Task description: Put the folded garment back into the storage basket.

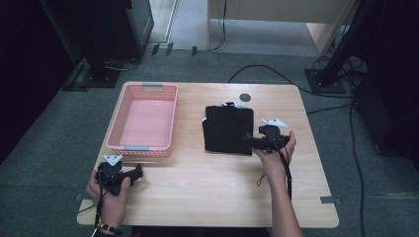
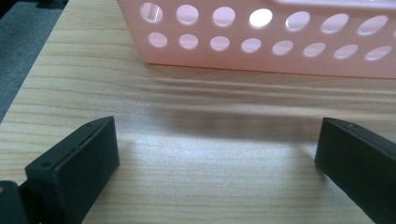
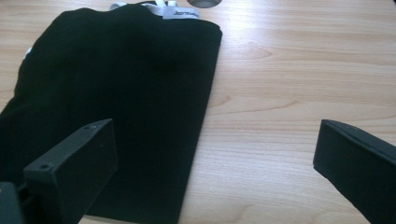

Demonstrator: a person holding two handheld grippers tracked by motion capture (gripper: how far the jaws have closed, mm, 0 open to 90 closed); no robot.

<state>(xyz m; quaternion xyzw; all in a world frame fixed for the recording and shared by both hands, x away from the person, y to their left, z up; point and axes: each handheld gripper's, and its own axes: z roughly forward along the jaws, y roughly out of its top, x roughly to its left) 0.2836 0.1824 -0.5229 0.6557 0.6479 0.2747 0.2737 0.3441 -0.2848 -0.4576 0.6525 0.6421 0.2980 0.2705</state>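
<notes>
A folded black garment (image 1: 228, 129) with a white label lies on the wooden table, right of centre. My right gripper (image 1: 251, 140) hovers at its near right corner, jaws wide apart and holding nothing; in the right gripper view the garment (image 3: 116, 102) lies under the left jaw, with bare wood under the right jaw. A pink perforated basket (image 1: 144, 118) stands empty at the left. My left gripper (image 1: 136, 173) is open just in front of the basket's near wall (image 2: 261, 42), with bare table between its jaws.
A round grey grommet (image 1: 245, 97) sits in the table near the far edge. Cables and black stand bases lie on the carpet beyond the table. The near half of the table (image 1: 207, 192) is bare wood.
</notes>
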